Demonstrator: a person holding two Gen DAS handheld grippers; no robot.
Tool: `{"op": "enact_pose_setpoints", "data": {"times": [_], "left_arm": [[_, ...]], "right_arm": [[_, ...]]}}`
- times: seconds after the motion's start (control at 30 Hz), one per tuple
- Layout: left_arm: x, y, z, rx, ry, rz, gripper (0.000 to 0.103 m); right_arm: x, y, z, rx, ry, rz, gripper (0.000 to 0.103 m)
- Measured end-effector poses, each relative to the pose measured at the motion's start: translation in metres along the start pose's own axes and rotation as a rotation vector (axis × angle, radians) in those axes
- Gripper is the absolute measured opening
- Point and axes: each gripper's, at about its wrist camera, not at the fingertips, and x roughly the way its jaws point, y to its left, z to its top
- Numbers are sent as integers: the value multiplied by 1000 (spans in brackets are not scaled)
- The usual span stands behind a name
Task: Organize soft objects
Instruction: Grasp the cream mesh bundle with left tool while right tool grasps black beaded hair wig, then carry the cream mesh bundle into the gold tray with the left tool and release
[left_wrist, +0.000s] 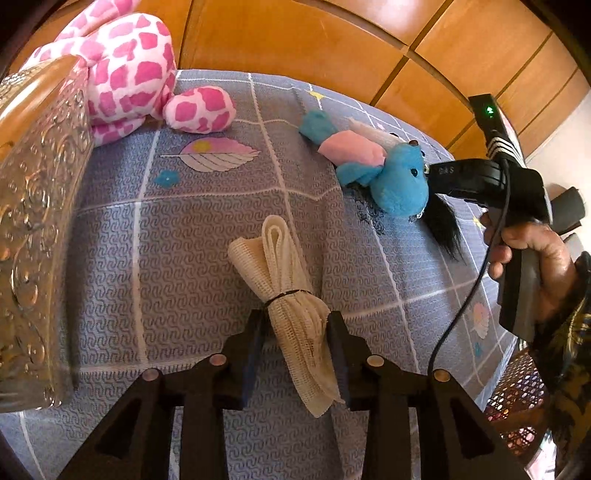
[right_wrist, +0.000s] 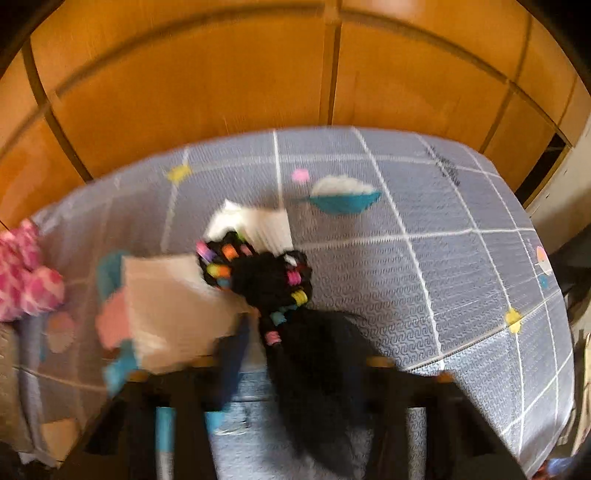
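Bed with grey patterned sheet (left_wrist: 207, 229) is filling both views, orange wooden wardrobe (left_wrist: 295, 40) standing behind. Pink-and-white spotted plush (left_wrist: 129, 74) is lying at the far left corner; blue-and-pink plush (left_wrist: 376, 162) is resting further right. Left gripper (left_wrist: 295, 332) is sitting narrow around a tied cream mesh cloth roll (left_wrist: 284, 288), pads touching its sides. Right gripper (right_wrist: 295, 369) is blurred, a black hairpiece with coloured beads (right_wrist: 266, 280) lying between its fingers; grip impossible to tell.

Grey grid-patterned bedsheet (left_wrist: 207, 229) under pink giraffe plush (left_wrist: 129, 77), blue plush (left_wrist: 399, 184), mesh bundle (left_wrist: 284, 280).
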Motion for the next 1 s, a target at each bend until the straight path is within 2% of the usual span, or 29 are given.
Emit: {"op": "enact_pose_setpoints", "data": {"times": [0.03,0.1,0.2,0.37,0.43,0.53,0.67,1.0], "left_arm": [[0,0,0,-1,-1,-3,36],[0,1,0,-5,-3,-8,36],[-1,0,-1,5,-10,-6,34],[-4,-3,-5,15,-16,-1,26],[-7,-5,-8,19,-15,-3,25],[-16,-7,-15,32,-25,-3,22],[-27,-15,-21,97,-52,27,21],[-39,-18,-37,133,-73,60,19]], "right_arm": [[-2,0,-3,-4,-4,-7,10],[-12,-3,-8,9,-24,-41,8],[-33,-15,-18,87,-38,-24,8],[-50,-24,-58,246,44,17,8],[-47,-17,-75,256,90,19,8],[-37,-4,-94,233,137,32,8],[-34,7,-93,165,122,-5,10],[-35,35,-98,22,77,-134,11]]}}
